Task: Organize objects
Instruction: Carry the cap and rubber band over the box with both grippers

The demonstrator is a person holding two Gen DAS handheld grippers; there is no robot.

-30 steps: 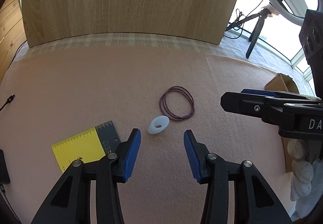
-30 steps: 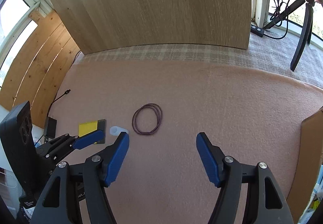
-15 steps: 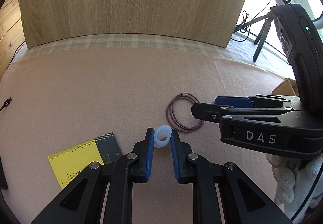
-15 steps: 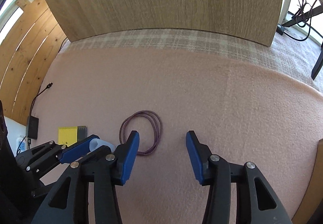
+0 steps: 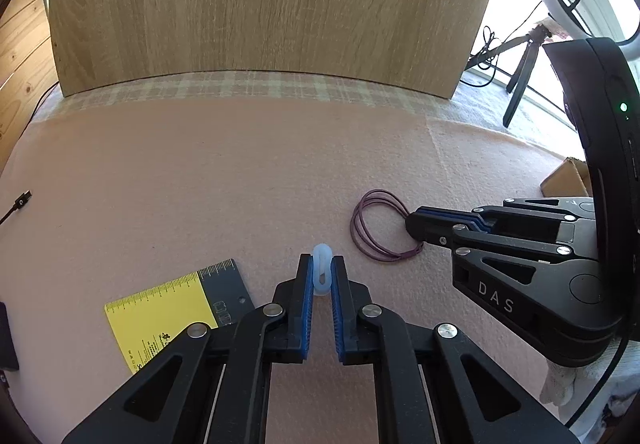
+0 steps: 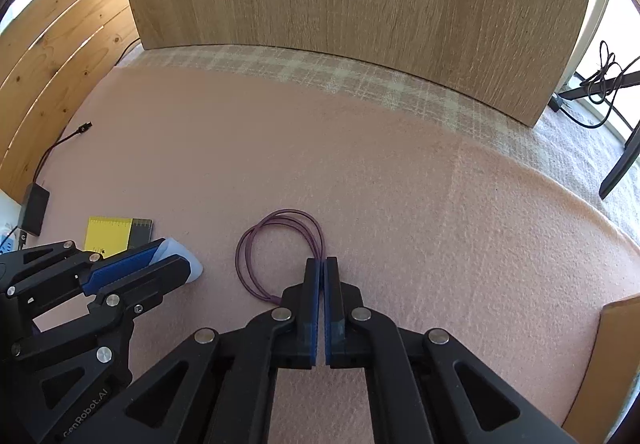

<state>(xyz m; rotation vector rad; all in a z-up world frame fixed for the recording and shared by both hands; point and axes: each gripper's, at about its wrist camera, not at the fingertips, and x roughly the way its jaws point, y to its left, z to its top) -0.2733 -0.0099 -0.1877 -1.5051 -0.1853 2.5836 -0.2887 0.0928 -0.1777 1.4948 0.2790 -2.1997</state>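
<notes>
Both grippers clamping small things on the pink blanket (image 5: 200, 180)

Left gripper (image 5: 321, 276) is squeezing the white ring (image 5: 322, 268) just right of the yellow ruler (image 5: 160, 304); right gripper (image 6: 321, 268), having just closed, is pinching the purple cord loop (image 6: 272, 244) farther right.

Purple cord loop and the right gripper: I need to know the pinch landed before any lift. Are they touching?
Touching. The right wrist view shows the right gripper shut on the purple cord loop, whose strands run in between its blue pads.

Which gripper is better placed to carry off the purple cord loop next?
Right. The right gripper is already shut on the purple cord loop, while the left gripper is occupied, squeezing the pale translucent soft ring.
</notes>
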